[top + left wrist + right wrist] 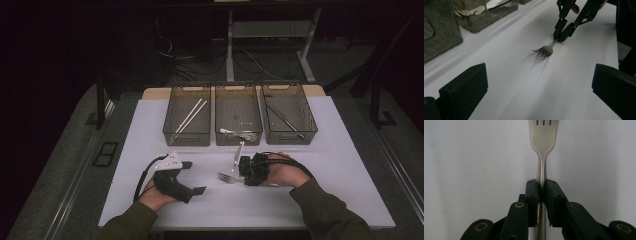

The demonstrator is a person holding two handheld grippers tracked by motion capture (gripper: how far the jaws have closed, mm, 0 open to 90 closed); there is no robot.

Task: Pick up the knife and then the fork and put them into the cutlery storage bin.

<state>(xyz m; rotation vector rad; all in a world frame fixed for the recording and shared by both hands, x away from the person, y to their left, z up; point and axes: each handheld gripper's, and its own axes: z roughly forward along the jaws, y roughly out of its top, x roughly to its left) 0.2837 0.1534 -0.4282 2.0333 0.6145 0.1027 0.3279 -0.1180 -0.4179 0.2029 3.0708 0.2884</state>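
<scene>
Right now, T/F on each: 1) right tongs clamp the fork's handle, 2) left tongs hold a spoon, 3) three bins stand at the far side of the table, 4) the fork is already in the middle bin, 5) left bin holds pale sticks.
1) The right tongs are closed on the fork by its handle. True.
2) The left tongs hold a spoon. False: they stand open with bare table between them.
3) Three bins stand in a row at the far side. True.
4) The fork lies in the middle bin. False: it is down at the table in front of the bins, in the right tongs.
5) The left bin holds pale sticks. True.
</scene>
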